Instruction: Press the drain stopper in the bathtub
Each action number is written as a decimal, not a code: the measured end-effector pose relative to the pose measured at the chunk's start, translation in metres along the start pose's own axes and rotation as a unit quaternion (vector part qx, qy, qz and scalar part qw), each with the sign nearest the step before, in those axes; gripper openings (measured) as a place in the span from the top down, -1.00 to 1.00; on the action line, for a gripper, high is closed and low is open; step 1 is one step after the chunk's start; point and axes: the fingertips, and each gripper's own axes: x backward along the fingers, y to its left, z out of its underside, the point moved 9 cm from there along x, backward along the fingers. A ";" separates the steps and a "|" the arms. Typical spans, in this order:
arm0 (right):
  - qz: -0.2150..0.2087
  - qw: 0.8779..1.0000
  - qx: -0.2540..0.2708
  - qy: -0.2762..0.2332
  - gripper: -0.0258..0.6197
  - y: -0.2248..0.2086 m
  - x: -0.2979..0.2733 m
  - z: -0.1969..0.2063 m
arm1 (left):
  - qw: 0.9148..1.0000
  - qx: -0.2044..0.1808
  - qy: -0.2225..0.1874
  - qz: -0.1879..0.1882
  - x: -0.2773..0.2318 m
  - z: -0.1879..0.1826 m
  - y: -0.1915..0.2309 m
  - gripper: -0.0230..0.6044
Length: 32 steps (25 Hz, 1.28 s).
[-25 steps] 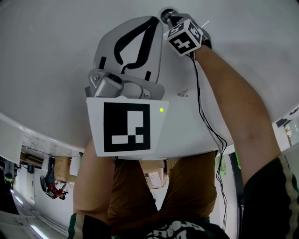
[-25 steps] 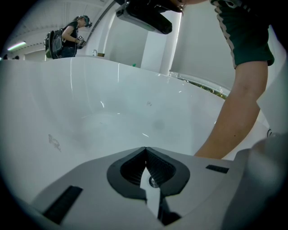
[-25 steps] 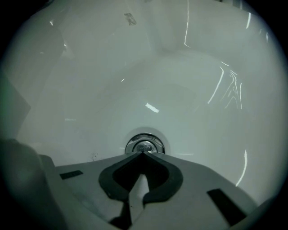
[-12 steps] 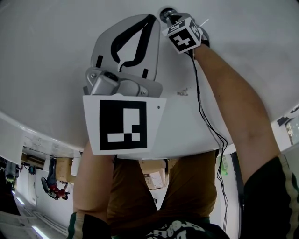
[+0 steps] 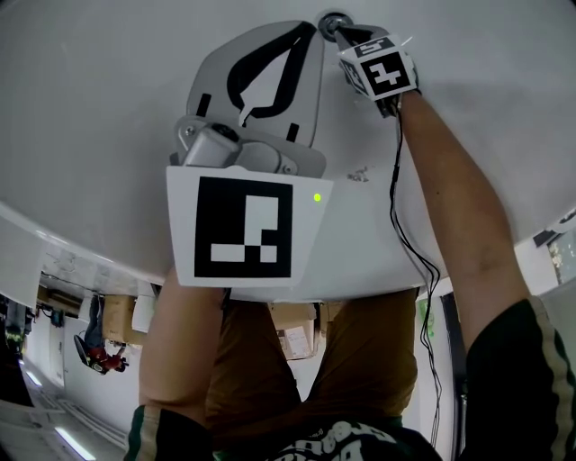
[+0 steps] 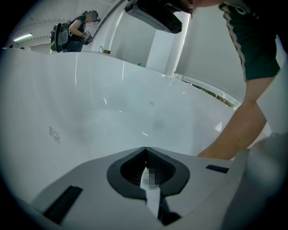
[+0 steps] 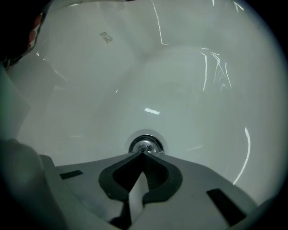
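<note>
The chrome drain stopper (image 7: pixel 145 144) sits in the floor of the white bathtub (image 7: pixel 180 81). My right gripper (image 7: pixel 143 152) is shut, and its joined tips rest on the stopper's near edge with nothing between them. The head view has the stopper (image 5: pixel 331 20) at the top, with the right gripper (image 5: pixel 342 32) pointing onto it from the right. My left gripper (image 5: pixel 304 29) hangs over the tub floor just left of the stopper. It is shut and empty, as the left gripper (image 6: pixel 145 149) view confirms.
The person's right forearm (image 5: pixel 459 198) and a black cable (image 5: pixel 396 207) reach down into the tub. A small grey mark (image 5: pixel 360 176) lies on the tub surface. The tub's rim (image 5: pixel 81 243) curves below. A person (image 6: pixel 74 31) stands far behind the tub.
The right gripper's marker cube has shifted slightly right and turned, while its tips stay at the stopper. The left gripper has drifted a little. Both remain shut.
</note>
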 end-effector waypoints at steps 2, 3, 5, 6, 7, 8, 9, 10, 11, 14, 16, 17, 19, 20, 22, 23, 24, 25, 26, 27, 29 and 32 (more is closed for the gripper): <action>-0.009 1.000 0.004 0.003 0.88 -0.001 -0.001 -0.001 | 1.000 -0.001 0.002 0.001 -0.001 0.000 0.000 0.90; -0.014 1.000 0.003 0.004 0.88 -0.002 0.000 -0.001 | 1.000 0.000 0.003 0.002 -0.001 0.000 0.000 0.90; -0.020 1.000 0.004 0.005 0.88 -0.003 -0.001 -0.002 | 1.000 0.000 0.007 0.002 -0.002 0.000 0.000 0.90; -0.021 1.000 0.005 0.005 0.88 -0.004 -0.001 -0.003 | 1.000 0.000 0.008 0.003 -0.002 0.000 0.000 0.90; -0.020 1.000 0.004 0.004 0.88 -0.003 -0.001 -0.003 | 1.000 0.000 0.009 0.004 -0.002 0.001 0.000 0.90; -0.018 1.000 0.001 0.004 0.88 -0.003 -0.001 -0.002 | 1.000 0.000 0.010 0.006 -0.002 0.001 0.000 0.90; -0.017 1.000 -0.001 0.003 0.88 -0.002 -0.001 -0.002 | 1.000 0.000 0.010 0.007 -0.002 0.001 0.000 0.90; -0.016 1.000 -0.002 0.002 0.88 -0.002 -0.001 -0.002 | 1.000 0.002 0.010 0.009 -0.002 0.001 0.000 0.90; -0.015 1.000 -0.003 0.001 0.88 -0.001 -0.001 -0.002 | 1.000 0.004 0.011 0.010 -0.002 0.001 0.000 0.90; -0.014 1.000 -0.012 -0.007 0.88 -0.002 -0.001 0.001 | 1.000 0.009 0.010 0.014 -0.003 0.002 -0.002 0.90; -0.019 1.000 -0.016 -0.011 0.88 -0.003 -0.001 0.000 | 1.000 0.007 0.010 0.013 -0.003 0.003 -0.002 0.90; -0.025 1.000 -0.010 -0.011 0.87 -0.001 -0.001 -0.001 | 1.000 0.007 0.012 0.011 -0.002 0.003 -0.002 0.90; -0.039 0.999 0.017 -0.011 0.65 0.006 0.001 -0.002 | 1.000 0.010 0.015 0.010 -0.003 0.005 -0.001 0.90; -0.040 0.998 0.035 -0.015 0.44 0.012 0.002 -0.002 | 1.000 0.013 0.015 0.010 -0.003 0.005 -0.001 0.90; -0.021 0.996 0.084 -0.032 0.18 0.025 0.006 -0.002 | 1.000 0.014 0.017 0.011 -0.003 0.004 0.000 0.90; -0.002 0.993 0.114 -0.040 0.13 0.029 0.008 -0.003 | 1.000 0.014 0.018 0.011 -0.003 0.004 0.001 0.90; 0.017 0.989 0.141 -0.046 0.13 0.030 0.009 -0.004 | 1.000 0.014 0.019 0.011 -0.003 0.004 0.001 0.90; 0.032 0.985 0.160 -0.048 0.13 0.029 0.010 -0.005 | 1.000 0.015 0.020 0.011 -0.003 0.003 0.001 0.90; 0.040 0.984 0.170 -0.045 0.13 0.026 0.009 -0.007 | 1.000 0.014 0.019 0.012 -0.004 0.003 0.001 0.90; 0.043 0.984 0.171 -0.041 0.13 0.022 0.006 -0.008 | 1.000 0.012 0.017 0.013 -0.004 0.002 0.001 0.90; 0.042 0.984 0.169 -0.028 0.13 0.016 0.000 -0.013 | 1.000 0.006 0.017 0.014 -0.003 0.002 0.001 0.90; 0.038 0.981 0.191 0.009 0.14 0.011 -0.009 -0.019 | 1.000 0.007 0.019 0.015 -0.004 0.003 0.001 0.90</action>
